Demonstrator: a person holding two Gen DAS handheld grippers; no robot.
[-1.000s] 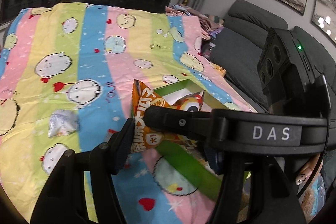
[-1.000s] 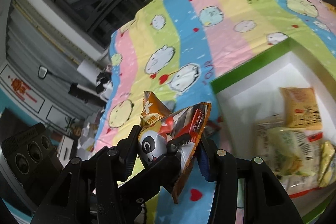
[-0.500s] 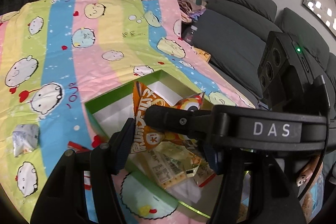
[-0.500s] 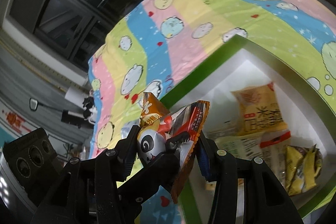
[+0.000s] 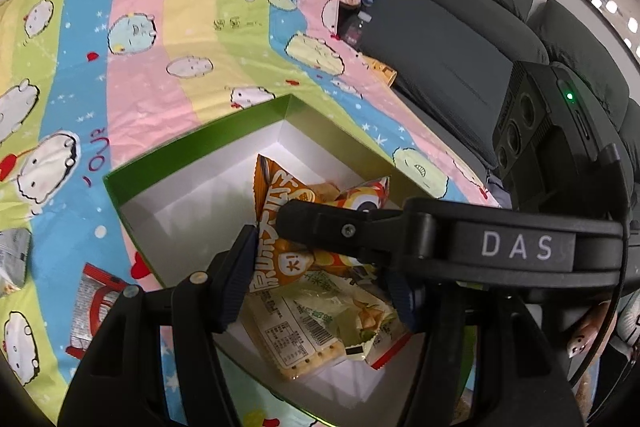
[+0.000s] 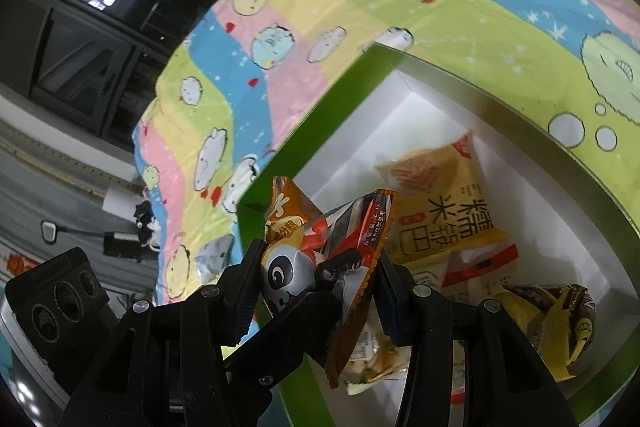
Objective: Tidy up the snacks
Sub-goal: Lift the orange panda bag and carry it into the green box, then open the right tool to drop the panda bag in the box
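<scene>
Orange foil, panda print: 1 snack packet (image 5: 280,227) is sitting pinched between the fingers of both grippers, above the near part of the box.

Left wrist view:
- Left gripper (image 5: 320,287) is clamping the lower end of the orange packet, its blue pads pressing the foil from either side.
- The right gripper is crossing in from the right as a black bar marked DAS, its finger (image 5: 320,227) lying over the same packet.
- Green box (image 5: 192,143) with white inside is lying open on the striped cartoon cloth (image 5: 168,67); the held packet is hanging over its near half.
- Pale cracker packet (image 5: 300,327) is lying in the box just below the held one.
- Red-and-silver packet (image 5: 90,307) is lying on the cloth left of the box, with a silver packet (image 5: 14,261) further left at the edge.
- Grey sofa (image 5: 460,47) is standing far right.

Right wrist view:
- Right gripper (image 6: 320,291) is gripping the panda end of the same packet (image 6: 320,251), fingers closed on the foil.
- Box (image 6: 304,135) is holding a yellow rice-cracker packet (image 6: 444,203) at its middle and a yellow-brown packet (image 6: 556,315) at the near right corner.
- Silver packet (image 6: 214,255) is lying on the cloth (image 6: 360,7) just left of the box.
</scene>
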